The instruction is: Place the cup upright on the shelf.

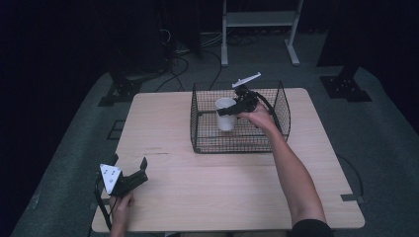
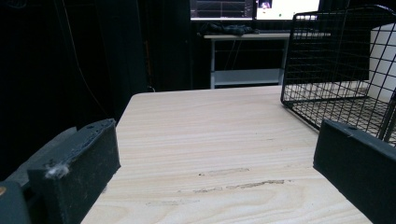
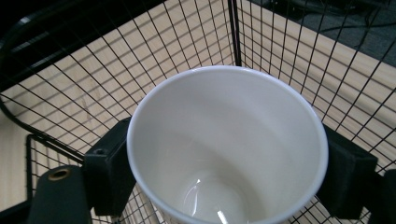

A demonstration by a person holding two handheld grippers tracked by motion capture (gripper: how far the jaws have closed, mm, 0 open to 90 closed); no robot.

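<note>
A white cup (image 1: 226, 114) stands upright inside the black wire basket (image 1: 279, 98) at the back middle of the table. My right gripper (image 1: 228, 110) reaches into the basket from the right and is shut on the cup. Seen from the right gripper view, the empty cup (image 3: 229, 149) sits between the two black pads (image 3: 109, 172), one on each side of it. My left gripper (image 1: 129, 165) rests open at the front left corner of the table, jaws wide apart and holding nothing. In the left gripper view the open gripper (image 2: 217, 179) points across bare wood toward the basket (image 2: 336, 60).
The light wooden table (image 1: 173, 123) has bare room at left and front. A white shelf frame (image 1: 259, 22) and cables lie on the floor behind the table. Dark stands rise at both far sides. A lit monitor (image 2: 254, 8) sits on a far desk.
</note>
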